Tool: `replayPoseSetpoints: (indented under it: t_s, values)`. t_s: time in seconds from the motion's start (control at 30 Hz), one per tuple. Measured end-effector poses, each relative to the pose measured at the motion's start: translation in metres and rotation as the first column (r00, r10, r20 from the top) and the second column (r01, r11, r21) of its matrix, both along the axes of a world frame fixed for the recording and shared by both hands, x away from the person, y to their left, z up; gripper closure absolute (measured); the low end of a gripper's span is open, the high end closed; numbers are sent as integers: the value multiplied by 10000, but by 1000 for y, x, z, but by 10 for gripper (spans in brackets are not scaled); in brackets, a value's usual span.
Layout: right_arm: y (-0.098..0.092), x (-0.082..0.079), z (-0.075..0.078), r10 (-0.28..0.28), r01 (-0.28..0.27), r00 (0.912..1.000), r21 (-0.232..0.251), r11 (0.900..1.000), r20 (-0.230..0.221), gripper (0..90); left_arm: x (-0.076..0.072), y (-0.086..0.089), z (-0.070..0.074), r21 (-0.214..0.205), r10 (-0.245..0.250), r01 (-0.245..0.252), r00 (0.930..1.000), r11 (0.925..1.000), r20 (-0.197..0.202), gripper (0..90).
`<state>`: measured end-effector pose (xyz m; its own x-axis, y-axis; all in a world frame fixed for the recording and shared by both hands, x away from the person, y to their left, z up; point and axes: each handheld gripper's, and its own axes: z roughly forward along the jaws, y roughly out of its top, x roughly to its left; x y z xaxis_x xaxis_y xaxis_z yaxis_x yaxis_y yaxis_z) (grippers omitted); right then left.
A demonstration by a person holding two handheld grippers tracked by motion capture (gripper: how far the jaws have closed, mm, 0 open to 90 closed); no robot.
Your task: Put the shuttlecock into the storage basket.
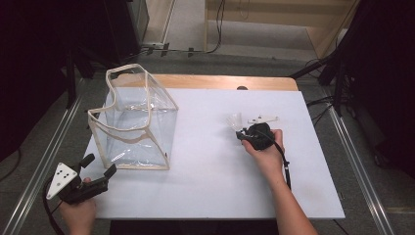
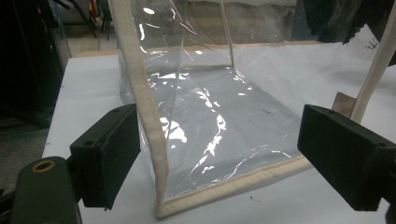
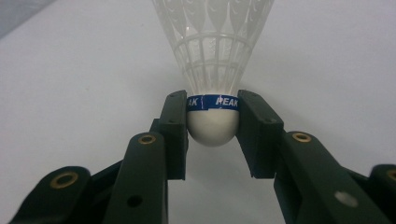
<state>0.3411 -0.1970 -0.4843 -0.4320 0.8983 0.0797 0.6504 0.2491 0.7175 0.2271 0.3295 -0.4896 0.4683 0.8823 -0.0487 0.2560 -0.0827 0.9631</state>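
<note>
While left tongs [image 2: 215, 158] gape, right tongs [image 3: 212, 116] clamp a shuttlecock [image 3: 212, 60] cork.

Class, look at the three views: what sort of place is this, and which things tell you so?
Probably a lab or recording workspace, not a home: a white-topped table stands between metal rails, cables trail across the floor, and a person works with a hand-held left gripper.

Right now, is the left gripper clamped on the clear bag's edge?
No: in the left gripper view the left gripper stands wide open, its jaws apart either side of the clear bag, touching nothing.
</note>
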Motion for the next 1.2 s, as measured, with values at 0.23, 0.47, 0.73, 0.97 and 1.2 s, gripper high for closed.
replayPoseSetpoints:
  t_s: [0.23, 0.47, 0.73, 0.97, 1.2]
  values:
    - [9, -4, 13, 279, -288, 9992, 328, 9990, 271, 632, 0, 0, 0, 1, -1, 1, 10000, 10000, -9, 138]
    - [22, -8, 23, 654, -688, 9962, 616, 9957, 567, 632, 0, 0, 0, 12, 2, -2, 10000, 10000, 5, 138]
    - [35, -12, 34, 893, -962, 9929, 906, 9912, 780, 632, 0, 0, 0, -8, -12, 12, 10000, 10000, 18, 138]
    - [42, -14, 37, 1100, -1191, 9897, 999, 9878, 920, 632, 0, 0, 0, -2, -4, 4, 10000, 10000, 24, 138]
    - [53, -17, 40, 1375, -1494, 9853, 1210, 9813, 1011, 632, 0, 0, 0, -23, -35, 36, 10000, 10000, 45, 138]
